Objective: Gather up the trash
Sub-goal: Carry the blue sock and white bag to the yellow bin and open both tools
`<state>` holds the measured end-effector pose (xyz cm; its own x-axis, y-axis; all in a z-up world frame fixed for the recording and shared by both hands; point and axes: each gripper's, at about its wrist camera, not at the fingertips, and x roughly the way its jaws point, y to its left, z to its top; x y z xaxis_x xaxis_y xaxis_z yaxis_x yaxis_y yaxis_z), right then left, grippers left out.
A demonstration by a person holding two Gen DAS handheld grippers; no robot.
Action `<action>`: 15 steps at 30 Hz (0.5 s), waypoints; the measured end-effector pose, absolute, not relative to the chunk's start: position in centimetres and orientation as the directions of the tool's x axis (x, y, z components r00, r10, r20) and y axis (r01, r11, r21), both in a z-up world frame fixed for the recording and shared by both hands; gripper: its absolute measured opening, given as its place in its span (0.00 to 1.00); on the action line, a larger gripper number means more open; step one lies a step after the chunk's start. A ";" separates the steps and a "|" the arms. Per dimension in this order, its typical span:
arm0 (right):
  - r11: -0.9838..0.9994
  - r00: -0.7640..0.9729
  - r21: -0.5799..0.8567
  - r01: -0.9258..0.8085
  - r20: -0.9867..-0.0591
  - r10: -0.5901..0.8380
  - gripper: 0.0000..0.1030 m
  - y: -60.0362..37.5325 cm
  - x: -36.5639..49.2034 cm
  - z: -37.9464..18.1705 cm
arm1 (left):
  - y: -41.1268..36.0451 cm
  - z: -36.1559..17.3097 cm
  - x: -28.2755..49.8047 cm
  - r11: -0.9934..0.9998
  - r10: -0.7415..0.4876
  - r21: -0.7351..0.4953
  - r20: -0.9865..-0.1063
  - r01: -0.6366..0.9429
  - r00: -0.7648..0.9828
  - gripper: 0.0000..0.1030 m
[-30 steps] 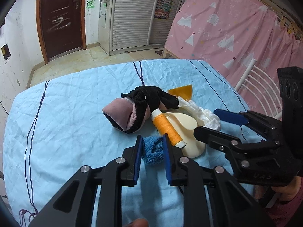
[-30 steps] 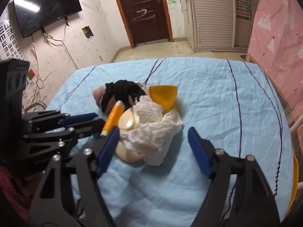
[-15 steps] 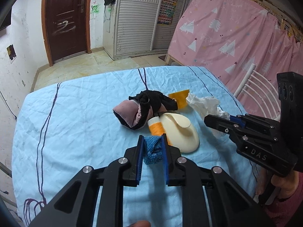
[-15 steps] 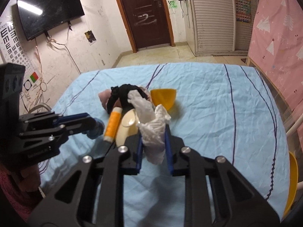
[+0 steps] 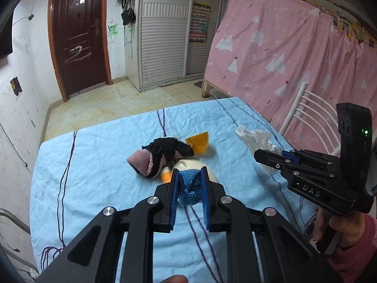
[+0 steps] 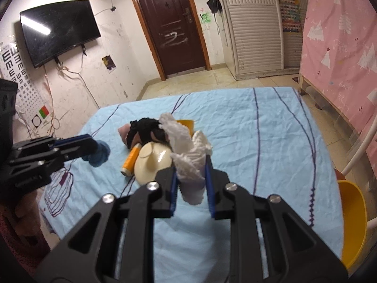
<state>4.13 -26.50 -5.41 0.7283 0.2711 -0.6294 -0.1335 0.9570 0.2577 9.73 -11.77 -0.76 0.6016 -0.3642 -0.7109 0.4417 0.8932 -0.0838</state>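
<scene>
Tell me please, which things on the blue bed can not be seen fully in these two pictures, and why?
- Orange thread spool: in the left wrist view, mostly hidden behind the left gripper and its blue knitted cloth.
- Cream bowl: partly covered in both views by a gripper's load.
- Yellow bowl: in the right wrist view, mostly hidden behind the white tissue in the right gripper.
- Trash container: not in view.

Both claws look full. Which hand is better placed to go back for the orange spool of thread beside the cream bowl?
Left, probably, once emptied. The spool lies on the left claw's side of the bowl. The right claw would have to reach across the bowl.
</scene>
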 end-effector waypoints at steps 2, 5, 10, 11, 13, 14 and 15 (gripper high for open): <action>0.956 0.739 0.267 -0.120 -0.619 0.266 0.19 -27.5 3.6 -5.3 | -12.5 -0.4 9.5 0.890 -0.366 -0.075 -0.707 0.450 0.605 0.09; 0.956 0.754 0.277 -0.101 -0.605 0.255 0.19 -29.0 2.9 -5.1 | -13.9 0.0 9.3 0.883 -0.368 -0.064 -0.708 0.464 0.603 0.09; 0.954 0.776 0.292 -0.063 -0.587 0.230 0.19 -31.5 1.7 -4.9 | -16.3 0.3 8.9 0.871 -0.372 -0.046 -0.711 0.489 0.596 0.09; 0.954 0.780 0.295 -0.052 -0.584 0.223 0.19 -32.2 1.4 -4.9 | -16.9 0.4 8.9 0.867 -0.376 -0.044 -0.713 0.497 0.592 0.09; 0.954 0.789 0.299 -0.034 -0.578 0.209 0.19 -33.2 0.9 -4.9 | -18.1 0.5 8.7 0.859 -0.381 -0.039 -0.715 0.511 0.587 0.09; 0.953 0.793 0.301 -0.023 -0.575 0.201 0.19 -33.9 0.6 -4.8 | -18.6 0.5 8.7 0.855 -0.385 -0.037 -0.715 0.518 0.584 0.09; 0.953 0.797 0.302 -0.012 -0.573 0.192 0.19 -34.6 0.3 -4.8 | -19.3 0.6 8.5 0.848 -0.390 -0.033 -0.714 0.529 0.581 0.09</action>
